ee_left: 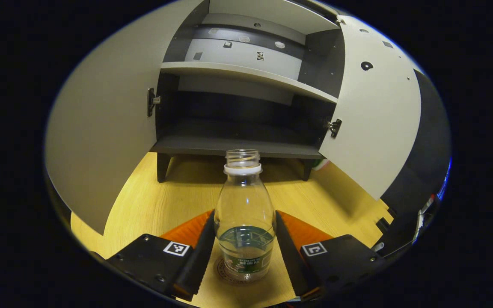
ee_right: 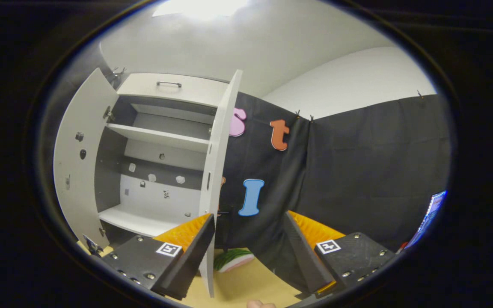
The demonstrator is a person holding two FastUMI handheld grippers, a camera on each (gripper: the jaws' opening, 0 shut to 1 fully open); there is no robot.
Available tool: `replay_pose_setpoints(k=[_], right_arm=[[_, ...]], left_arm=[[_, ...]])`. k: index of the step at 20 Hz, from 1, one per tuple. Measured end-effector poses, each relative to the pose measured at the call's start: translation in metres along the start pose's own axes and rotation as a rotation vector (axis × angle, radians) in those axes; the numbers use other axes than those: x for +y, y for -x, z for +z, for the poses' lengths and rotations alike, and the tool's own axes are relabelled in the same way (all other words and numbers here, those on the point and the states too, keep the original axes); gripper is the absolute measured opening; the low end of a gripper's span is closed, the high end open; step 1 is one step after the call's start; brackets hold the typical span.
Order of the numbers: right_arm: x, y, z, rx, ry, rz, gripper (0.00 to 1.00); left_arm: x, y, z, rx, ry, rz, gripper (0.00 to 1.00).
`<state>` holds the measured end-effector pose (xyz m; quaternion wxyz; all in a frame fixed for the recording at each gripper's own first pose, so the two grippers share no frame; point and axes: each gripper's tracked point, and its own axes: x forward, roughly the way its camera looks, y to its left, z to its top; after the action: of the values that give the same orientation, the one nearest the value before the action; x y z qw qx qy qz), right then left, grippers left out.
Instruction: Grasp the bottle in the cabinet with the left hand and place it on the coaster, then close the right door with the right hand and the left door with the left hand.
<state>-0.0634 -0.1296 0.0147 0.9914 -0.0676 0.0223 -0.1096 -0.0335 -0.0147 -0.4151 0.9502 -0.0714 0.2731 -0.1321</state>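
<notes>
bottle (ee_left: 245,214): clear plastic, uncapped, upright, a little water in the bottom and a green label low on its body; it stands on the wooden table in front of the cabinet, out of the cabinet and well short of its legs.
coaster (ee_left: 228,273): round, brownish, lying flat under the bottle; the bottle's base sits on it (only the coaster's near-left rim shows past the bottle).
left gripper (ee_left: 245,252): low in front of the cabinet, its two dark fingers on either side of the bottle's lower half, spread about as wide as the bottle. the left finger looks close against the bottle's side; whether the right finger touches cannot be told, so a firm hold cannot be confirmed.
cabinet (ee_left: 246,75): light grey with a dark interior, standing on short dark legs on the table; one pale shelf crosses the middle, and the compartment below it is dark.
left door (ee_left: 101,128): swung wide open, off the cabinet's left edge.
right door (ee_left: 375,115): also open, angled out from the cabinet's right edge; in the right gripper view its thin edge (ee_right: 218,162) faces the camera.
right gripper (ee_right: 246,256): held off to the right of the cabinet, fingers spread wide with nothing between them, just beside the right door's edge.
table (ee_left: 152,201): yellow wood grain, under the cabinet.
green and white object (ee_right: 233,259): on the table right of the cabinet; too small to identify.
</notes>
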Motion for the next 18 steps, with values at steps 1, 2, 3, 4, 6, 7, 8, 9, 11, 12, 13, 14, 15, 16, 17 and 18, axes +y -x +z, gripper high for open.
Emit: replay_pose_setpoints(k=[1, 2, 3, 4, 6, 7, 8, 9, 11, 12, 13, 14, 15, 16, 17, 18], right_arm=[[0.002, 0.000, -0.001, 0.003, 0.002, 0.002, 0.99], [0.003, 0.000, -0.003, 0.005, 0.003, 0.005, 0.99], [0.004, 0.000, -0.003, 0.004, 0.001, 0.007, 0.99], [0.005, 0.000, -0.004, 0.004, -0.002, 0.008, 0.99], [0.007, 0.000, -0.004, 0.006, -0.008, 0.009, 0.99], [0.006, 0.001, -0.005, 0.006, -0.011, 0.009, 0.99], [0.006, 0.001, -0.006, 0.006, -0.013, 0.008, 0.99], [0.006, 0.001, -0.006, 0.008, -0.016, 0.007, 0.99], [0.006, 0.001, -0.008, 0.012, -0.021, 0.008, 0.99], [0.006, 0.002, -0.009, 0.013, -0.024, 0.009, 0.99], [0.006, 0.001, -0.009, 0.012, -0.027, 0.009, 0.99], [0.006, 0.001, -0.010, 0.013, -0.032, 0.009, 0.99], [0.007, 0.001, -0.011, 0.013, -0.036, 0.009, 0.99], [0.007, 0.001, -0.012, 0.015, -0.037, 0.010, 0.99], [0.007, 0.001, -0.014, 0.018, -0.039, 0.011, 0.99], [0.007, 0.001, -0.015, 0.022, -0.040, 0.012, 0.99]], left_arm=[[0.000, 0.004, -0.001, 0.009, -0.005, -0.002, 0.81], [-0.002, 0.007, -0.003, 0.014, -0.008, -0.004, 0.81], [-0.002, 0.010, -0.004, 0.014, -0.012, -0.007, 0.82], [-0.003, 0.012, -0.005, 0.018, -0.015, -0.012, 0.82], [-0.004, 0.016, -0.007, 0.023, -0.015, -0.015, 0.82], [-0.005, 0.019, -0.008, 0.028, -0.009, -0.016, 0.82], [-0.006, 0.020, -0.010, 0.029, -0.002, -0.017, 0.83], [-0.006, 0.024, -0.011, 0.028, -0.002, -0.013, 0.89], [-0.007, 0.027, -0.012, 0.032, -0.013, -0.011, 0.87], [-0.008, 0.031, -0.011, 0.030, -0.022, -0.011, 0.87], [-0.007, 0.033, -0.009, 0.026, -0.032, -0.009, 0.88], [-0.008, 0.035, -0.006, 0.022, -0.037, -0.009, 0.87], [-0.007, 0.038, -0.002, 0.014, -0.040, -0.009, 0.87], [-0.008, 0.040, 0.002, 0.003, -0.038, -0.012, 0.88], [-0.009, 0.041, 0.006, -0.005, -0.035, -0.016, 0.88], [-0.009, 0.042, 0.010, -0.013, -0.035, -0.021, 0.88]])
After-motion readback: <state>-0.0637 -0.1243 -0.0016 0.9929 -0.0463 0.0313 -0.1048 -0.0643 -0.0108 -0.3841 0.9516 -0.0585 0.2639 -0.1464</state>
